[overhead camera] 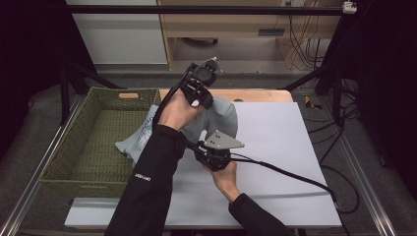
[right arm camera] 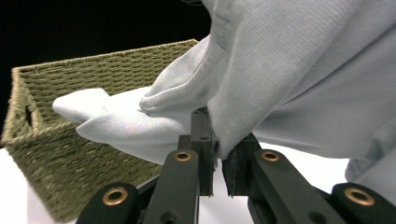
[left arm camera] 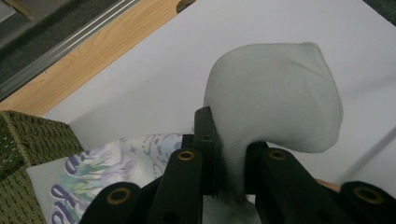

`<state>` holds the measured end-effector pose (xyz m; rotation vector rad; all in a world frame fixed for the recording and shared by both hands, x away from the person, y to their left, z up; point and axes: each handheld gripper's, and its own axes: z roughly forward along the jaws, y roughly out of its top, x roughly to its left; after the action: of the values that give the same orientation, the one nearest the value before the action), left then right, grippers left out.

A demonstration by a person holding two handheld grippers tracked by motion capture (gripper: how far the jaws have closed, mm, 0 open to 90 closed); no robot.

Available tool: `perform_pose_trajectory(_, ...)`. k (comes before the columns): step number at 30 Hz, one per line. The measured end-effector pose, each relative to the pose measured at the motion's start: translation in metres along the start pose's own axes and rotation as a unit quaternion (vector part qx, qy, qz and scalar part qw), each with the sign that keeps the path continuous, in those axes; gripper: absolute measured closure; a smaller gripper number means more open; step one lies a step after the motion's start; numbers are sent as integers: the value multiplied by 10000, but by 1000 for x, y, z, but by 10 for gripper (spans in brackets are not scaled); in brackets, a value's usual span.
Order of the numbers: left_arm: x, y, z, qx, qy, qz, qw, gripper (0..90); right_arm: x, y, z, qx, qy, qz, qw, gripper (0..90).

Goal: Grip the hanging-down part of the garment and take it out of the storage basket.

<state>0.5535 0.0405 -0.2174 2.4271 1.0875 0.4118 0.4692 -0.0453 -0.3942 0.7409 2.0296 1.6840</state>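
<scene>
So there's a pale grey-green t-shirt (overhead camera: 223,115) in the middle of the high view, and both grippers have a piece of it. The left gripper (overhead camera: 200,88) is up near the top centre of the frame, held high by the left hand (overhead camera: 178,110), with the shirt hanging down from it. In the left gripper view its jaws are pinched nearly together on a fold of the t-shirt (left arm camera: 275,102), which bulges up above them like a little hood, and a printed part of the shirt with purple and green artwork sits at the lower left.

The right gripper (overhead camera: 212,156) is lower, just below centre in the high view, with the grey plate on top and a black cable (overhead camera: 295,176) running off to the right. In the right gripper view the jaws are closed down on a hem edge of the t-shirt (right arm camera: 299,70), only a thin gap left between them with cloth in it.

The shirt's other end drapes over the near wall of the green woven basket (overhead camera: 74,147) at the left of the high view. All this is on a white table (overhead camera: 275,147), with a wooden strip along its far edge.
</scene>
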Motion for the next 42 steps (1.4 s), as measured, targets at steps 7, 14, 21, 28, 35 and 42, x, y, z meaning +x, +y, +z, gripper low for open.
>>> perform_pose_trajectory(7, 0, 0, 0, 30, 25, -8, 10000, 817, -12, -4, -36, -109, 31, -169, 9998, 844)
perform_pose_trajectory(14, -4, 2, 1, 42, -13, 35, 10000, 818, -16, 4, -68, -184, -3, -349, 9992, 845)
perform_pose_trajectory(21, -4, 1, -1, 8, -49, 27, 10000, 817, -30, 11, -94, -247, -181, -340, 9990, 846)
perform_pose_trajectory(28, -12, 4, 3, -58, -175, 24, 9998, 817, -42, 11, -116, -262, -400, -411, 9980, 846)
perform_pose_trajectory(35, -22, 7, 10, -51, -188, 131, 9997, 817, -51, 2, -125, -215, -397, -327, 9984, 813)
perform_pose_trajectory(42, -21, 4, 18, 69, -169, 220, 9996, 817, -56, -11, -132, -250, -417, 74, 9988, 388)
